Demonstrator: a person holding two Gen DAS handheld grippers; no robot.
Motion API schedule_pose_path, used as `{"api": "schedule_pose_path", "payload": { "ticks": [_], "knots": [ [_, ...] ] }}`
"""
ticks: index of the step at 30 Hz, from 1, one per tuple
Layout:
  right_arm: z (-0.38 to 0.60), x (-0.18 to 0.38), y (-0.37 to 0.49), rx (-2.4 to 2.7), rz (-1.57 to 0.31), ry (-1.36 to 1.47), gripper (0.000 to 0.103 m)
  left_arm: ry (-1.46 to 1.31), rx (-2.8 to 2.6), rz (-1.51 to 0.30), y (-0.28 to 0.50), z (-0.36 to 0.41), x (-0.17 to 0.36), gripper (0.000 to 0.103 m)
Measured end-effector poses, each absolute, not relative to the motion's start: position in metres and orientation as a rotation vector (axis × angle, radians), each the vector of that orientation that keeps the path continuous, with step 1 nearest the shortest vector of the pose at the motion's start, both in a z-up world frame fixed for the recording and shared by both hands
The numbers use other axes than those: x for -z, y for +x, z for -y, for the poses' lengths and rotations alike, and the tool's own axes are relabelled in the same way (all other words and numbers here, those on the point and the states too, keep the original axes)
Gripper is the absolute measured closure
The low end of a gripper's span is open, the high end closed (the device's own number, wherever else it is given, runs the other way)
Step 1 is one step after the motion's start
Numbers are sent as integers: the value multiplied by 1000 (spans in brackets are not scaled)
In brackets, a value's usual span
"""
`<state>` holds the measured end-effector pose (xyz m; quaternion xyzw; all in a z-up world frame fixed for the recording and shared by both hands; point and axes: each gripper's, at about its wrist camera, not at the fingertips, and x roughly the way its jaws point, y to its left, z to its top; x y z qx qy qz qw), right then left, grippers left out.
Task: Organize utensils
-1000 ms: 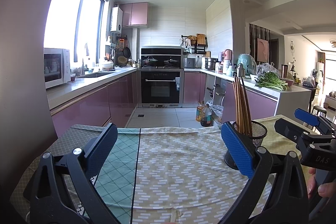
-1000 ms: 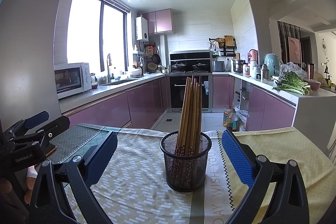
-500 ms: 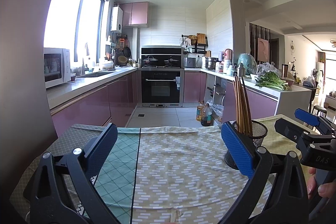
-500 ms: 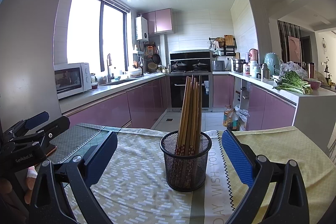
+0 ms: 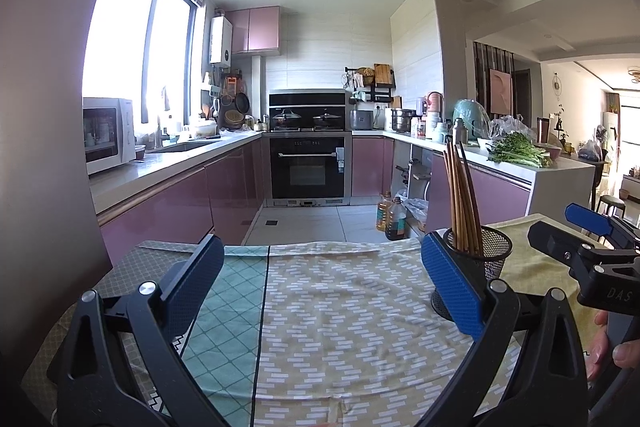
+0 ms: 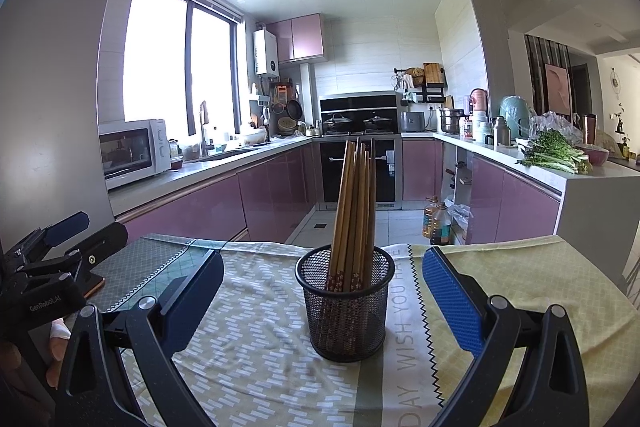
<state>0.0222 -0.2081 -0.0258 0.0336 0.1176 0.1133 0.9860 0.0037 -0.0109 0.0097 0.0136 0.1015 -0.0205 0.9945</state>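
Pink-fronted kitchen cabinets [image 6: 276,187] run around the room behind a table under patterned cloths [image 6: 260,347]. On the cloths stands a black mesh holder [image 6: 346,311], upright, with a bundle of brown chopsticks [image 6: 356,203] standing in it, leaning slightly and fanned at the tops.

From the right wrist view, the right gripper [image 6: 322,291] sits low over the table with its jaws wide apart and empty; the holder stands between the two blue pads, a little beyond them, touching neither. Left of the holder, well apart, the left gripper [image 6: 56,251] shows at the frame edge above a darker green cloth, with part of a hand [image 6: 58,339] beneath it.

From the left wrist view, the left gripper [image 5: 320,279] is likewise spread wide and holds nothing; only bare cloth lies between its fingers. The holder [image 5: 486,259] is partly hidden behind the right-side pad of this gripper, chopsticks [image 5: 460,199] rising above it. Right of the holder, the right gripper [image 5: 592,239] enters from the frame edge, fingers of a hand [image 5: 612,347] wrapped on its grip.

Beyond the holder, an oven [image 6: 360,167] sits in the far wall, a microwave [image 6: 132,151] on the counter to its left, and leafy greens [image 6: 552,151] on the counter to its right.
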Motion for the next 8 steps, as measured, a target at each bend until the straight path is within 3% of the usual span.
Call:
{"api": "schedule_pose_path", "payload": {
  "ticks": [8],
  "knots": [
    [224,37,31,-202,-305,55,7,5,52,-291,19,5,0,6]
  ]
}}
